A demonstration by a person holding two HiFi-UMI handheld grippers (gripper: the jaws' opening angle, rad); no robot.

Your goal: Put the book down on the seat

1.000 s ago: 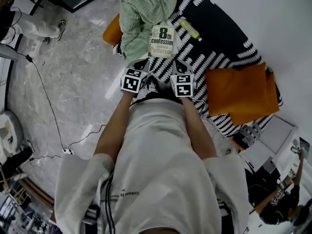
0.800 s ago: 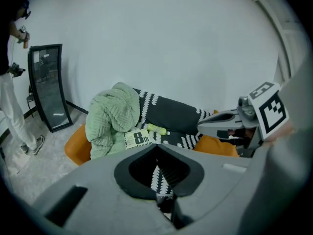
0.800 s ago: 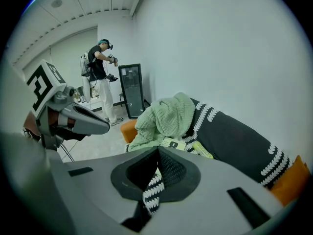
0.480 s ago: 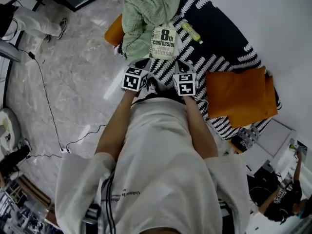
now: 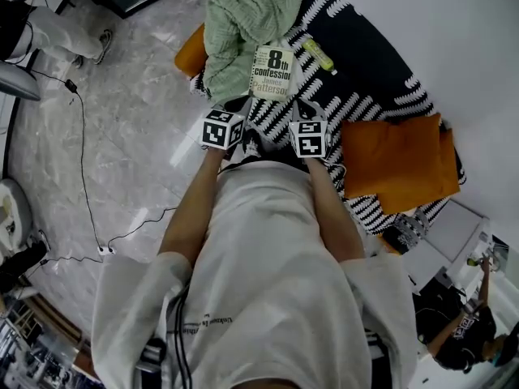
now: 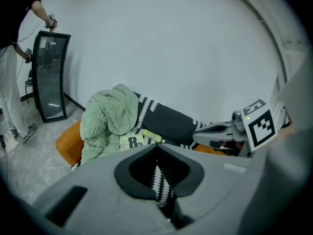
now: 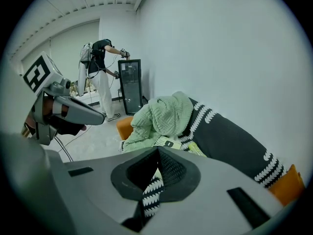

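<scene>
Item 1. Book: a paperback lying flat, cover up, on the seat. The seat was draped in a black cover with white dashes. The book's far edge lay against a green knitted blanket heaped at the end of the seat.

Item 2. Left gripper: jaws closed tip to tip with nothing between them. In the left gripper view the tips pointed at the seat. The book lay just beyond and slightly left of them, clear of contact.

Item 3. Right gripper: jaws likewise together and empty. In the right gripper view the book lay just past the tips, untouched (only its near corner and part of the cover showed above the jaw housing).

Item 4. The two grippers were held side by side at the near edge of the seat. The book lay ahead of the gap between them, near both but apart from each.

Item 5. Yellow-green pen-shaped item: on the seat cover just right of the book.

Item 6. Orange cushions: stacked on the seat to the right, well apart from the book.

Item 7. Orange cushion: partly under the blanket at the left.

Item 8. Grey marbled floor, with a thin dark cable trailing across it.
</scene>
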